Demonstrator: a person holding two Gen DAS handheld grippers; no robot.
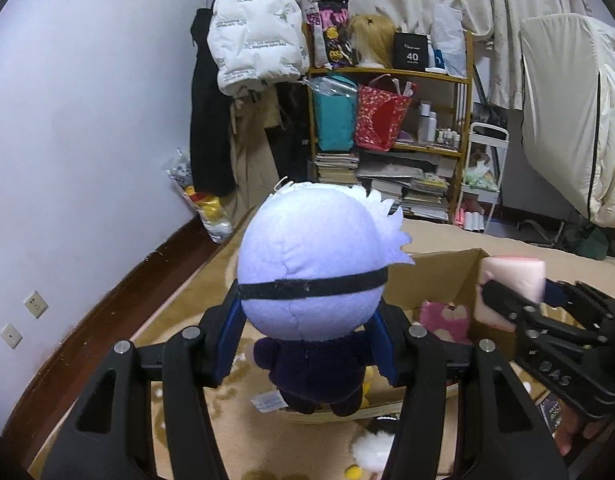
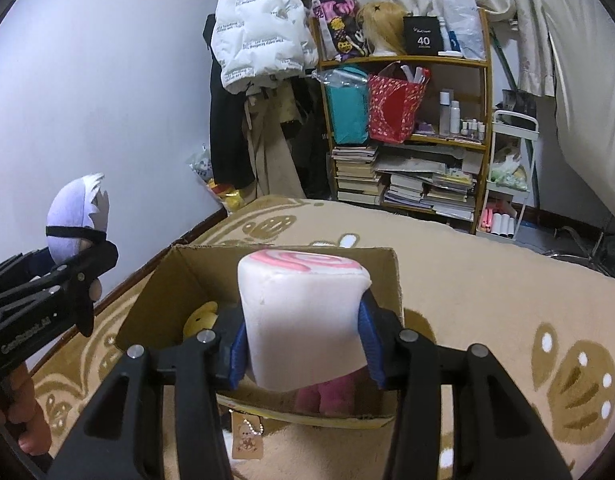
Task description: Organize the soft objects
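The left hand-held gripper (image 1: 307, 344) clamped a white-haired plush doll (image 1: 311, 272); the right hand-held gripper (image 2: 303, 344) gripped a swirl-topped plush roll (image 2: 303, 320), the cardboard box (image 2: 155, 300) just ahead, seemingly for dropping in.

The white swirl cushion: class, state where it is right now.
In the right wrist view the white swirl cushion sits centre frame, clamped in the right gripper above the open cardboard box, with a pink plush below it.

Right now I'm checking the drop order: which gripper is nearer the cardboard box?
Right. The right gripper hangs over the cardboard box; the left gripper is beside it.
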